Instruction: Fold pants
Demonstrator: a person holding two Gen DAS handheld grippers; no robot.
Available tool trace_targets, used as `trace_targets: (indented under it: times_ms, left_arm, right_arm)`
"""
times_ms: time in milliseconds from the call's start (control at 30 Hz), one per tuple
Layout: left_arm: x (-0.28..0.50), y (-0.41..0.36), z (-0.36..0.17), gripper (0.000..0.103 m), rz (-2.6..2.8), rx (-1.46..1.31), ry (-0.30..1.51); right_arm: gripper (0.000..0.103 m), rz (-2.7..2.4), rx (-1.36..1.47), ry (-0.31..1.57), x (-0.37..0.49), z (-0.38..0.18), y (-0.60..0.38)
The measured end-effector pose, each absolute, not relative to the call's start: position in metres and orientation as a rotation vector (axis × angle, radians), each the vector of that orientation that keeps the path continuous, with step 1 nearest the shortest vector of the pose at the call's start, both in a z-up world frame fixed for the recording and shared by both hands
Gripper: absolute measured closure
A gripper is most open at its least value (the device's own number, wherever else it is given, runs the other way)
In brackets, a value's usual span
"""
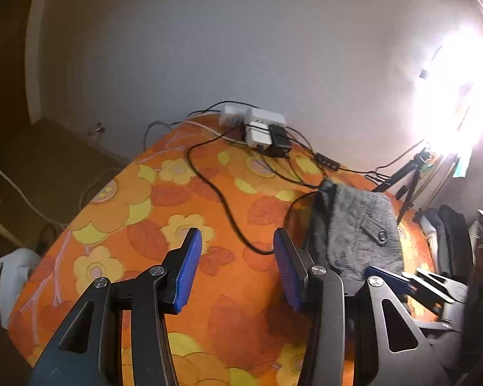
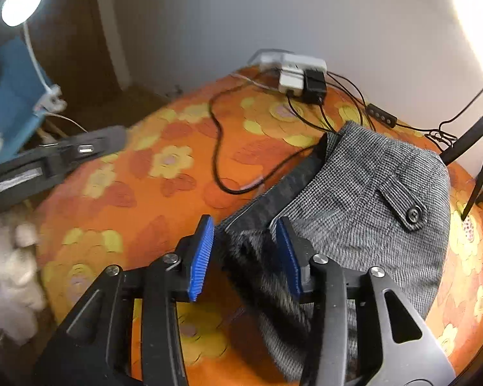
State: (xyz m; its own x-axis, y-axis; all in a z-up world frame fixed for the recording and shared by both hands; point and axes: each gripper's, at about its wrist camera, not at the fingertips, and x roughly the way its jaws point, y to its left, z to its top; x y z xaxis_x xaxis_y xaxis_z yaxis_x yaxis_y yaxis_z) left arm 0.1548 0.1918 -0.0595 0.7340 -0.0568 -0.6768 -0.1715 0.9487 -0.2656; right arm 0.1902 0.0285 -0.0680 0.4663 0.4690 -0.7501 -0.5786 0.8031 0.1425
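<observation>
Both wrist cameras look forward and down across the floral tablecloth (image 1: 138, 212) toward the wall. Left view sits left of the pants (image 1: 360, 225); right view is close over them. Shared: power strip (image 2: 293, 67), probably the tripod (image 2: 479, 141).

Left gripper (image 1: 237, 267): fingers spread wide apart, nothing between them, pointing forward and slightly downward.
Left fingers (image 1: 187, 273): black linkage arms carry ribbed blue pads; the pads face each other across a broad gap.
Right gripper (image 2: 245, 259): fingers parted, less widely than the left pair, angled down and forward.
Right fingers (image 2: 202, 259): ribbed blue pads on black linkage arms; cloth lies in the gap between them, and neither pad presses it.
Right gripper from the left wrist view (image 1: 399, 281): low at the right, a blue pad showing at its tip.
Left gripper from the right wrist view (image 2: 64, 157): at the left edge, motion-blurred, its finger state unreadable there.
</observation>
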Motion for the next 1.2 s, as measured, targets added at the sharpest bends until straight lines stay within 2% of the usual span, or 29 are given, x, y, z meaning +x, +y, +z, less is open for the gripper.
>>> trace_targets:
  times_ms: [167,367,600,767,800,867,900,933,1200]
  left_arm:
    - [0.159,0.151,-0.063,0.058,-0.021,-0.247,0.775]
    - [0.166,0.091,-0.08,0.058,-0.128,-0.1,0.822]
    - [0.181,0.068,-0.104,0.058,-0.128,-0.023,0.877]
    - [0.186,0.076,-0.119,0.058,-0.105,-0.046,0.919]
    - [0.186,0.076,-0.12,0.058,-0.105,-0.045,0.922]
    - [0.186,0.075,-0.122,0.058,-0.105,-0.042,0.925]
    - [0.186,0.075,-0.123,0.058,-0.104,-0.037,0.925]
    - [0.186,0.074,-0.124,0.058,-0.101,-0.032,0.926]
    - [0.192,0.076,-0.137,0.057,-0.084,-0.027,0.962]
  right_arm:
    - [0.059,0.602,-0.028,0.855,0.175,-0.051,-0.042]
    - [0.059,0.501,0.036,0.952,0.17,-0.072,-0.122]
    - [0.059,0.523,-0.001,1.038,0.153,-0.109,-0.138]
    - [0.059,0.482,-0.123,1.014,0.149,-0.115,-0.124]
    - [0.06,0.477,-0.125,1.012,0.151,-0.116,-0.124]
    - [0.075,0.481,-0.137,1.008,0.154,-0.118,-0.121]
    - [0.086,0.49,-0.137,1.011,0.155,-0.119,-0.12]
    - [0.089,0.498,-0.139,1.011,0.153,-0.121,-0.118]
    - [0.094,0.53,-0.223,0.966,0.135,-0.121,-0.116]
